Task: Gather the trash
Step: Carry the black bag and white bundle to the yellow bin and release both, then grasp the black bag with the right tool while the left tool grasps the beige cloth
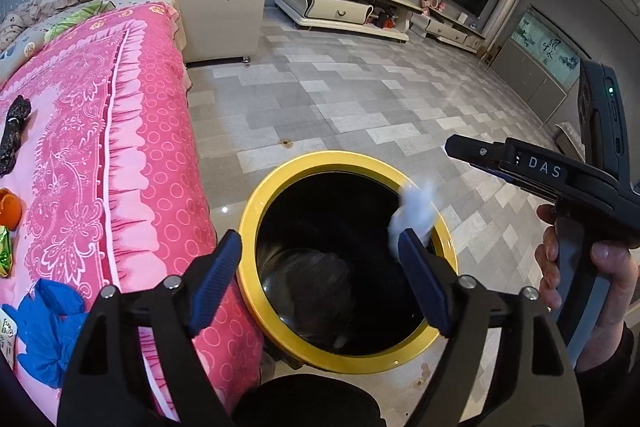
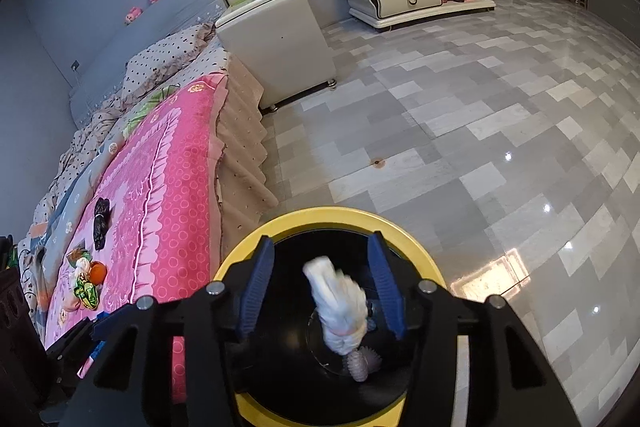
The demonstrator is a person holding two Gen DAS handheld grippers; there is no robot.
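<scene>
A black bin with a yellow rim (image 1: 280, 183) stands on the floor beside the bed; it also shows in the right wrist view (image 2: 320, 217). My right gripper (image 2: 320, 283) is open above the bin mouth. A blurred white crumpled tissue (image 2: 340, 311) is in the air between and below its fingers, over the bin; it also shows in the left wrist view (image 1: 414, 215). My left gripper (image 1: 316, 279) is open and empty above the bin's near edge. On the pink bedspread lie a black bag (image 1: 16, 131), an orange cup (image 1: 10, 213), a green wrapper (image 1: 5, 259) and blue crumpled material (image 1: 48, 331).
The bed with the pink cover (image 1: 120, 147) runs along the left. A white cabinet (image 1: 220, 7) stands at its far end. A low TV stand (image 1: 344, 3) lines the far wall. Grey tiled floor (image 1: 360, 99) spreads to the right. More trash lies at the bin's bottom (image 2: 362, 363).
</scene>
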